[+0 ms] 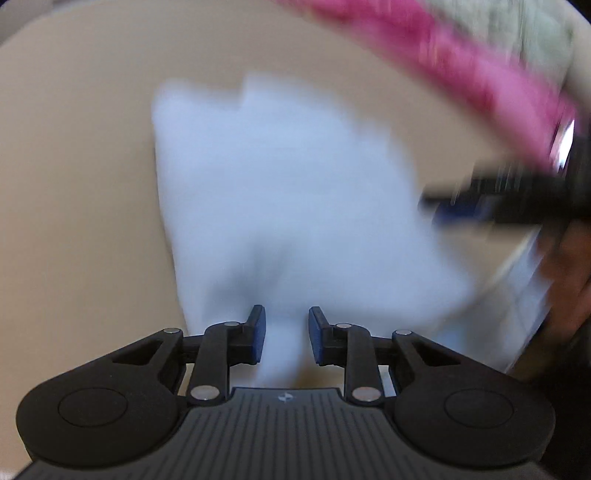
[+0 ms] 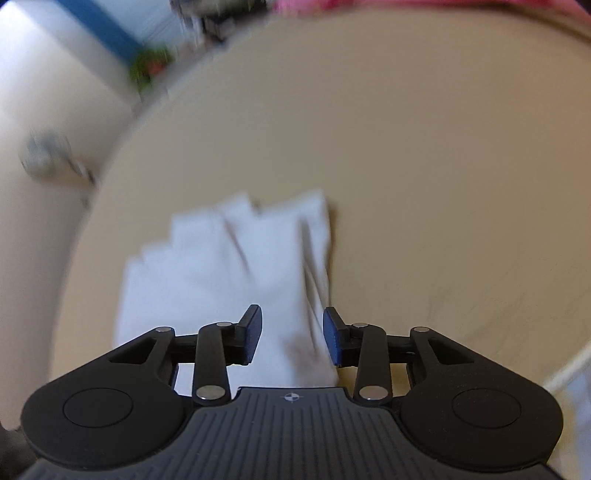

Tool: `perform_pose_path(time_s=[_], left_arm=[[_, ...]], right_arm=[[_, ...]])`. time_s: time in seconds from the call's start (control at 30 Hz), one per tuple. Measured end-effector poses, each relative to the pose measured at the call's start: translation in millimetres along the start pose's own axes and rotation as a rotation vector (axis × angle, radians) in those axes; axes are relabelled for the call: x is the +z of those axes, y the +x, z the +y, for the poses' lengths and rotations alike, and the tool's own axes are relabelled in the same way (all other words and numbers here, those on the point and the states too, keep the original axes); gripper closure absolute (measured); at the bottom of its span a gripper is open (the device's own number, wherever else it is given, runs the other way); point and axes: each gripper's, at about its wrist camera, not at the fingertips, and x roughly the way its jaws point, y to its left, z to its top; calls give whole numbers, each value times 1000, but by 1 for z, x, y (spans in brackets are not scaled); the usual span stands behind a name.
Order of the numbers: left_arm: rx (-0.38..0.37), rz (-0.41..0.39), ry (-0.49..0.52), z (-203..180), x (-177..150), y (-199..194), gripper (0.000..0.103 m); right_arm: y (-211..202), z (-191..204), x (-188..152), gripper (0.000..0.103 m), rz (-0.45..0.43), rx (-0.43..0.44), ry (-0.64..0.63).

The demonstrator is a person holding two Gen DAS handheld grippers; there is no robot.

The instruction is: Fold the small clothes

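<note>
A small white garment [image 1: 280, 206] lies on the beige table [image 1: 81, 166], blurred by motion. My left gripper [image 1: 287, 334] hovers over its near edge with the jaws apart and nothing between the pads. The right gripper shows at the right of the left wrist view [image 1: 517, 199] as a dark blur beside the cloth. In the right wrist view the same garment [image 2: 229, 266] lies folded in layers, and my right gripper [image 2: 292, 334] is open above its near right edge, holding nothing.
A pink garment [image 1: 461, 74] and a pale green cloth [image 1: 528, 33] lie at the table's far right. The table's curved edge [image 2: 122, 133] runs along the left in the right wrist view, with floor and blurred objects beyond.
</note>
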Motion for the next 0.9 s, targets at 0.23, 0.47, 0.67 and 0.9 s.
perform_pose_path(time_s=[0.23, 0.47, 0.67, 0.9], left_arm=[[-95, -75, 31, 7, 19, -27, 50], [-71, -165, -279, 86, 75, -12, 30], [-217, -109, -453, 107, 81, 45, 28], [-239, -178, -415, 104, 74, 12, 74]], right_arm=[[11, 11, -7, 61, 33, -114, -48], [19, 20, -2, 53, 43, -73, -63], [29, 24, -4, 48, 60, -77, -60], [28, 28, -8, 77, 31, -28, -34]])
